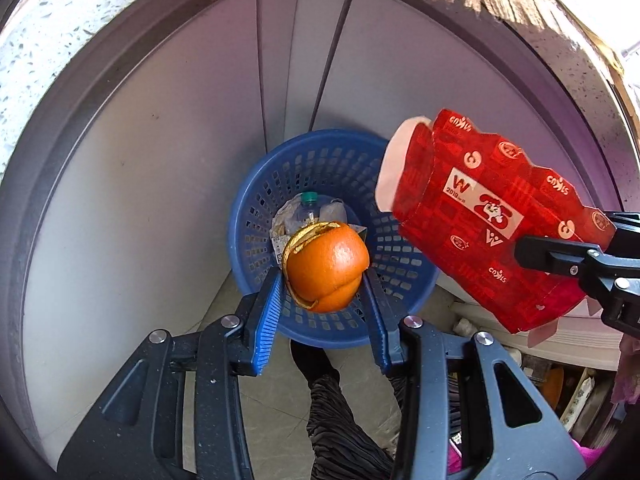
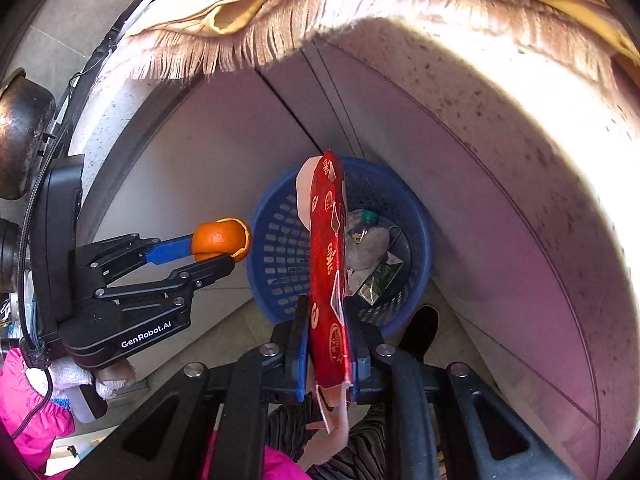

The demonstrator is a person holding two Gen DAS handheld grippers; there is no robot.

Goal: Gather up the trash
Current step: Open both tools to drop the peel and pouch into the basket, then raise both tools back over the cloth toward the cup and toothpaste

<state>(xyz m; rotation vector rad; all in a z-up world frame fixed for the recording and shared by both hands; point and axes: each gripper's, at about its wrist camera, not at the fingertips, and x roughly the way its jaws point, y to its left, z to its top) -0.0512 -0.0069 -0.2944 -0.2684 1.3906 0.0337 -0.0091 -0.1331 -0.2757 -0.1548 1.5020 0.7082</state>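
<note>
Both claws hang over the bin, each carrying trash.

The left gripper (image 1: 325,280) pinches a hollow orange peel (image 1: 326,266) above the round blue plastic basket (image 1: 256,200); the right gripper (image 2: 328,340) has the flattened red cardboard carton (image 2: 329,264) edge-down between its blue pads, poised to drop.

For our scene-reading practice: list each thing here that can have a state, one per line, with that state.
Orange peel: held in the left gripper.
Red carton: flattened, held between the right gripper jaws above the basket.
Blue basket: upright on the floor, partly filled.
Plastic bottle: capped, lying in the basket.
</note>
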